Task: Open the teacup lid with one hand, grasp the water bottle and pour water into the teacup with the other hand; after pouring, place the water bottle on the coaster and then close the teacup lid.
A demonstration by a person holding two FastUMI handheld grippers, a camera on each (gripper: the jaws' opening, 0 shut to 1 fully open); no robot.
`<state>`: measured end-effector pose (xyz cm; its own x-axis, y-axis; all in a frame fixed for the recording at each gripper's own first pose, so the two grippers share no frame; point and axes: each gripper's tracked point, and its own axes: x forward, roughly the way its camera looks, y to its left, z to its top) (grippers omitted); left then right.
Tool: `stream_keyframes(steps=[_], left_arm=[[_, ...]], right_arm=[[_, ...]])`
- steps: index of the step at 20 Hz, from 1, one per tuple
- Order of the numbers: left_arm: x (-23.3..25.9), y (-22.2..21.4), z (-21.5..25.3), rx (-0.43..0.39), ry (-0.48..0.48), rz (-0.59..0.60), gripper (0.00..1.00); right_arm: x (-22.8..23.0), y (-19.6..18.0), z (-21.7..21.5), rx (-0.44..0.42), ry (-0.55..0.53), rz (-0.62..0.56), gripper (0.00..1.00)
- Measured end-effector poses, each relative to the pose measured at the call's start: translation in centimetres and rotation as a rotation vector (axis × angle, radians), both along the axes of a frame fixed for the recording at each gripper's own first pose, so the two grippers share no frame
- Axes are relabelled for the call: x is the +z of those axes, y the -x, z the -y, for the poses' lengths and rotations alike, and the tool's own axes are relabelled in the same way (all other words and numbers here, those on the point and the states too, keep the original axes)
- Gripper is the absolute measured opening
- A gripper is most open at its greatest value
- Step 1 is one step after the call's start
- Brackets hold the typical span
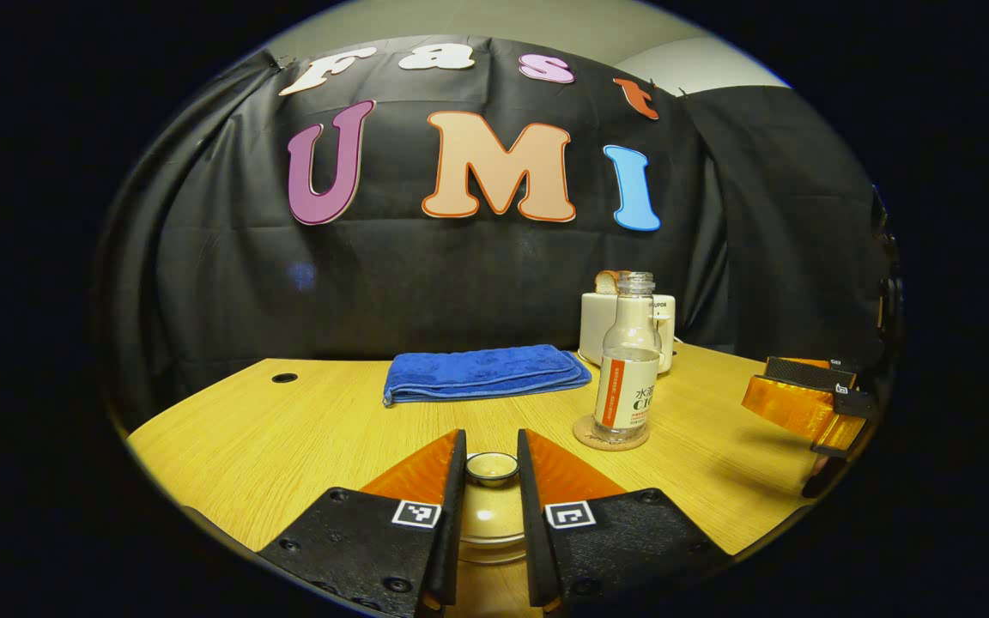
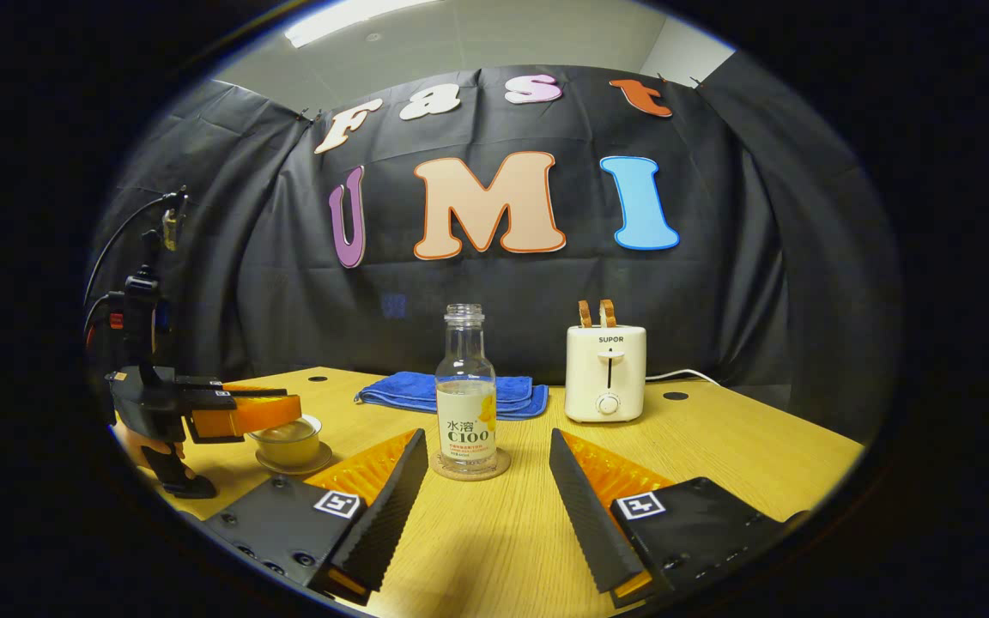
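A cream teacup (image 2: pixel 288 445) stands on its saucer at the table's left. Its lid (image 1: pixel 490 515) has a round knob (image 1: pixel 492 466). My left gripper (image 1: pixel 491 439) is shut on that knob, one finger pressing each side; in the right gripper view the left gripper (image 2: pixel 276 408) hangs level over the cup. I cannot tell whether the lid rests on the cup or is just off it. The clear, uncapped water bottle (image 2: pixel 465 395) stands upright on a round coaster (image 2: pixel 499 468). My right gripper (image 2: pixel 488 439) is open, its fingers wide apart on either side of the bottle's base and short of it.
A folded blue towel (image 1: pixel 482 372) lies at the back of the wooden table (image 1: pixel 288 438). A cream toaster (image 2: pixel 605 373) with bread in its slots stands back right, its cord trailing right. The right gripper (image 1: pixel 803 399) hovers near the table's right edge.
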<state>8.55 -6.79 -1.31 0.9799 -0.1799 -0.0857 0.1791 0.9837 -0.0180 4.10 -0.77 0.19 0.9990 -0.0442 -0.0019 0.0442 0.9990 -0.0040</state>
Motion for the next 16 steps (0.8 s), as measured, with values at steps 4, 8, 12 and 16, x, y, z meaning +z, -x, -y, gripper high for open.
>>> stream_keyframes(steps=[4,8,12,16], left_arm=[[0.0,0.0,-0.1,0.007,0.002,0.003,0.30],[0.1,0.1,-0.3,0.018,0.007,0.009,0.34],[0.5,0.7,-0.3,0.018,0.006,0.032,0.42],[1.2,1.7,-0.7,0.026,0.004,0.071,0.98]], right_arm=[[0.0,0.0,0.1,-0.002,0.000,0.000,0.92],[-0.1,0.1,0.1,-0.005,-0.001,0.000,0.95],[-0.4,0.2,0.0,-0.006,-0.002,0.000,0.91],[-0.4,0.2,0.0,-0.011,-0.002,0.000,0.95]])
